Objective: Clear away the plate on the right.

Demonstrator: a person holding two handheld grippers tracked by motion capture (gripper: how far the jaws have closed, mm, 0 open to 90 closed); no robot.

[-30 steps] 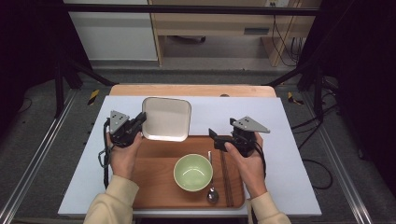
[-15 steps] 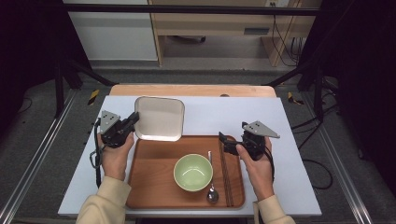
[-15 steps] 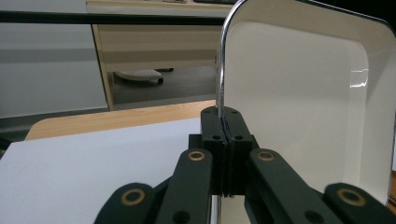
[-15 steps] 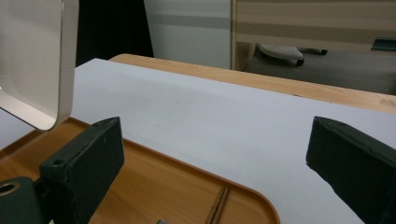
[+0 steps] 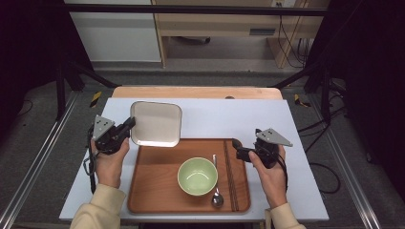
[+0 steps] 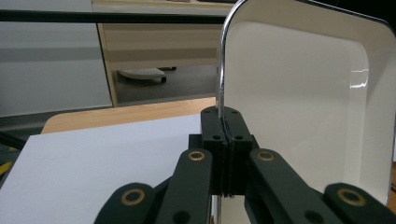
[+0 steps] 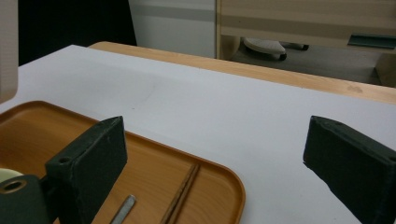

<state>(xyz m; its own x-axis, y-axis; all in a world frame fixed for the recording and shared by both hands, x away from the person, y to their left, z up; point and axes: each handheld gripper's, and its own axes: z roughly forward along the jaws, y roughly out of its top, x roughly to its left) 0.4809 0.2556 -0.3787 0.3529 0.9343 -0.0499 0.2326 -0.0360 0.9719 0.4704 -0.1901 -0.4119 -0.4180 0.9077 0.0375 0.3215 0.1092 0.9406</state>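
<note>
On the surface (image 5: pixel 239 114) we see the wooden tray (image 5: pixel 157 191). Our left hand-held gripper (image 5: pixel 128 127) pinches the white square plate (image 5: pixel 156 123) by its rim, lapping the tray's far-left corner. Our right hand-held gripper (image 5: pixel 236 148) hovers spread wide above the chopsticks (image 5: pixel 230 176).

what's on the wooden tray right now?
On the brown wooden tray: a pale green bowl, a metal spoon and dark chopsticks. The white square plate overlaps its far-left edge, hiding that corner.

Even overhead light falls on the white tabletop (image 5: pixel 215 117); the room's edges at 9 and 3 o'clock sink into darkness. Glare streaks the plate (image 6: pixel 359 77); the near fingers (image 7: pixel 88 158) are soft.
</note>
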